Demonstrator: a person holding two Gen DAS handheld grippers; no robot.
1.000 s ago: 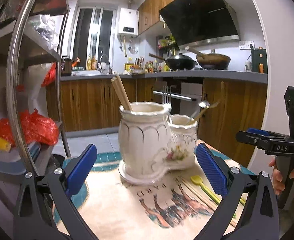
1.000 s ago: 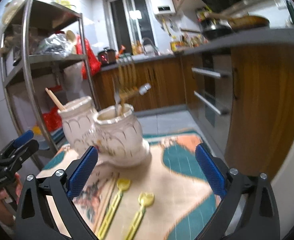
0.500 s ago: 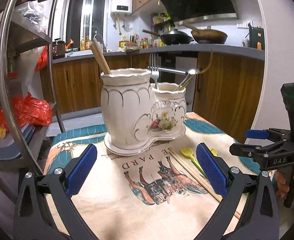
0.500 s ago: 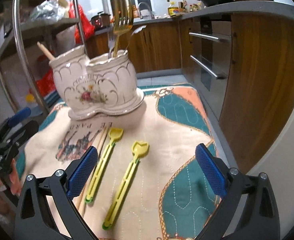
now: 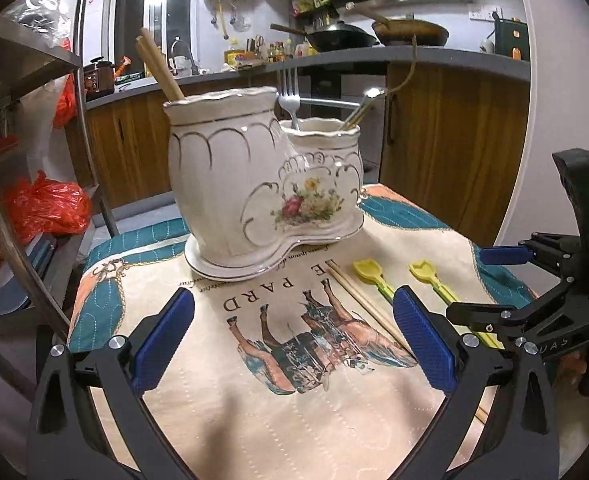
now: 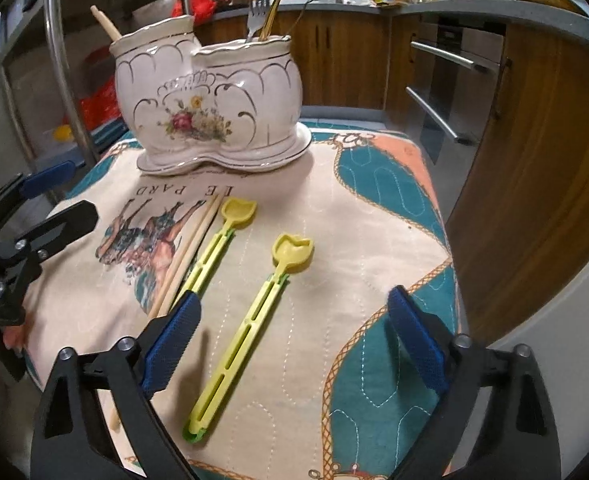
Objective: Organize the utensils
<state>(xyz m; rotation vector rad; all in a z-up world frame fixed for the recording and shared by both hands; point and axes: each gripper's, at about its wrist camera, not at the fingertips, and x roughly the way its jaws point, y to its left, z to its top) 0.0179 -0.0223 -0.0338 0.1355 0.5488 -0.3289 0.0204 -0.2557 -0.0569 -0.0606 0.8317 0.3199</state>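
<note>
Utensils: two yellow spoons and a pair of loose chopsticks [image 6: 190, 250] lie flat on the cloth in front of the holder, handles toward the person, so they are easy to reach from this side.
Right fingers: the right gripper [image 6: 292, 344] hangs with its blue pads wide apart and nothing between them; the pads [image 6: 170, 344] straddle the handle of the nearer spoon [image 6: 250, 320], which suggests it is lined up as the next pick.
Left fingers: the left gripper [image 5: 292, 338] is also spread and empty, low over the printed middle of the cloth, likely waiting in reserve or ready to steady the holder.
Second spoon: the farther spoon [image 6: 218, 246] lies just beside the chopsticks, nearly parallel, its bowl toward the holder.
Holder: a two-cup ceramic holder [image 6: 210, 96] stands upright on its own base at the far side of the cloth; the taller cup already has chopsticks [image 5: 158, 66] leaning in it, the lower cup has a fork [image 5: 288, 98] and other metal cutlery, so the sorting seems to go by kind.
Cloth: a quilted cloth [image 6: 374, 216] covers the small table and keeps the pieces from sliding.
Progress: part done, by my reading; four pieces remain outside.
</note>
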